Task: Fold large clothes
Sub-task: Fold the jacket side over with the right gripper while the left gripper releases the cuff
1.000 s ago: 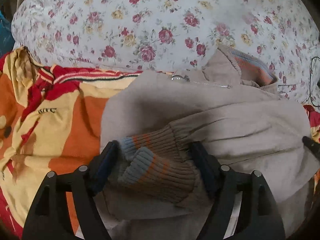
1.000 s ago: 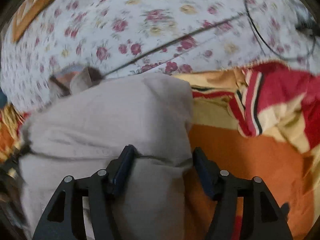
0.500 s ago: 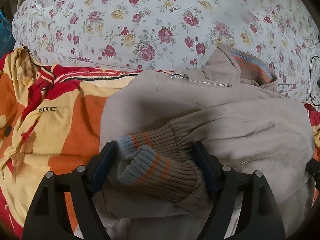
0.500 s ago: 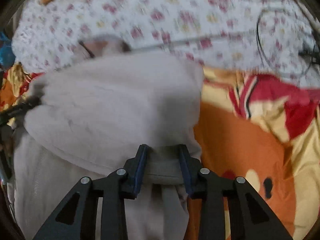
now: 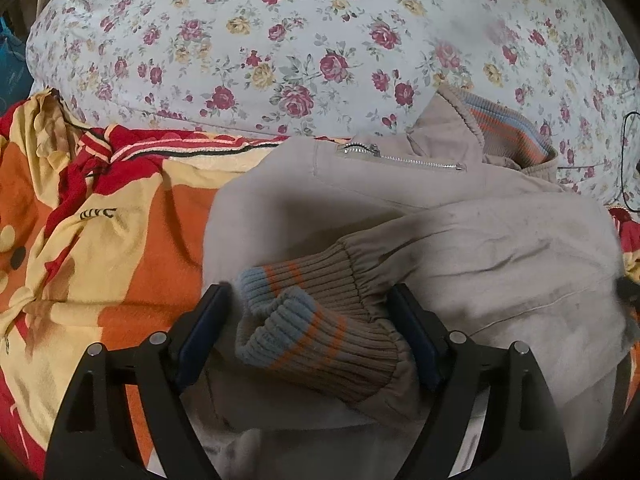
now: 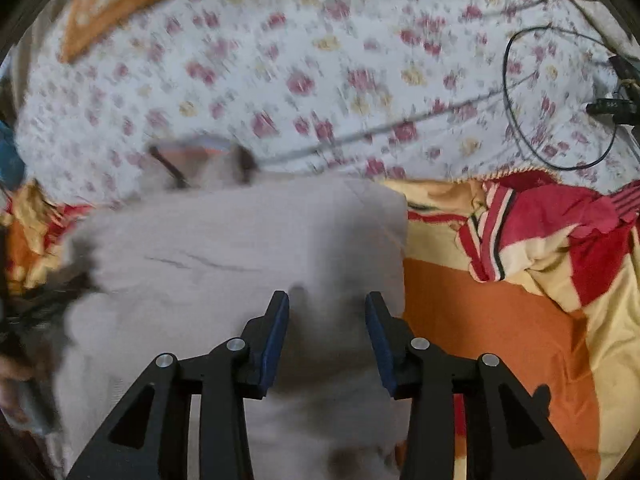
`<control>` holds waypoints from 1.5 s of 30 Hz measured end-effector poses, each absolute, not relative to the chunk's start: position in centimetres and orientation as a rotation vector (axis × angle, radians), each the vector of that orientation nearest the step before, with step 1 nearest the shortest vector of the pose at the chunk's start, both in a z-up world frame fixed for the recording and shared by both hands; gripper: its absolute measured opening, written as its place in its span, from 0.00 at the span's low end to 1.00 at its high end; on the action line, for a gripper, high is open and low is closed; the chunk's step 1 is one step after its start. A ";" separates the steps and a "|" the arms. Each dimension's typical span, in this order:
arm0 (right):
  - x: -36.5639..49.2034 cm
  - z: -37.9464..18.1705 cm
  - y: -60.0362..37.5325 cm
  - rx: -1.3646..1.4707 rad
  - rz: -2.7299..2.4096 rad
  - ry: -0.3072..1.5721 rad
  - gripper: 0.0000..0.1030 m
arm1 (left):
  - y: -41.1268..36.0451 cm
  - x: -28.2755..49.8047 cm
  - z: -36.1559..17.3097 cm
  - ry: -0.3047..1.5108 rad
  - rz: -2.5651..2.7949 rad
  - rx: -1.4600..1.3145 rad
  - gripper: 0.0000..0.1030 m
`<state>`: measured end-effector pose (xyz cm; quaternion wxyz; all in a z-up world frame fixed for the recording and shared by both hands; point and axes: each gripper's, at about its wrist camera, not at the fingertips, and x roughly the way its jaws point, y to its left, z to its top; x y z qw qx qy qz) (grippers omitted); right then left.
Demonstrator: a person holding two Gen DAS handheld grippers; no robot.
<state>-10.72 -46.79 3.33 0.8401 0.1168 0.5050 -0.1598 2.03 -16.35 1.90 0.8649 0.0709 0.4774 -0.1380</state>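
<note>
1. Left wrist view first: orange and red blanket [image 5: 120,248] spread over the bed at far left, floral quilt [image 5: 304,40] behind it, beige jacket [image 5: 500,256] lying on the blanket with a sleeve folded across its body.
2. Left claw [image 5: 308,328] wide open around the ribbed cuffs [image 5: 312,320], gripping nothing; pads [image 5: 200,332] close beside the knit, contact not clear. Risk: snagging a rib on withdrawal and dragging the folded sleeve back out of place.
3. Zipper [image 5: 400,158] and striped collar [image 5: 504,120] bunched at the far edge. Likely to leave a lumpy, lopsided fold if not flattened.
4. Right wrist view, blurred: right claw [image 6: 327,332] partly open above the jacket's [image 6: 240,256] smooth panel, holding no cloth as far as can be told. Risk: closing here would pinch several layers together and pull the stack apart.
5. Loose blanket folds [image 6: 540,232] just beside the jacket's right edge. Easily caught along with the garment.
6. Black cable [image 6: 560,100] looped on the quilt [image 6: 320,60] at far right; well apart, a hazard only on a wide swing.
</note>
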 end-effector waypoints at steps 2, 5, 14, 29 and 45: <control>-10.7 2.3 -47.3 0.272 -0.340 1.083 0.42 | -16.0 1.5 2.3 1.001 -0.297 0.145 0.80; -12.1 4.0 -47.1 0.296 -0.338 1.059 0.43 | -15.3 0.5 3.2 0.997 -0.308 0.147 0.80; -15.5 3.7 -45.3 0.239 -0.329 1.118 0.58 | -11.8 -4.7 6.2 0.982 -0.349 0.120 0.80; -24.4 8.1 -42.7 0.296 -0.218 1.119 0.70 | -6.7 -12.2 7.8 0.974 -0.357 0.153 0.80; -34.5 6.2 -38.0 0.350 -0.073 1.252 0.72 | 1.1 -19.0 5.2 1.111 -0.438 0.131 0.80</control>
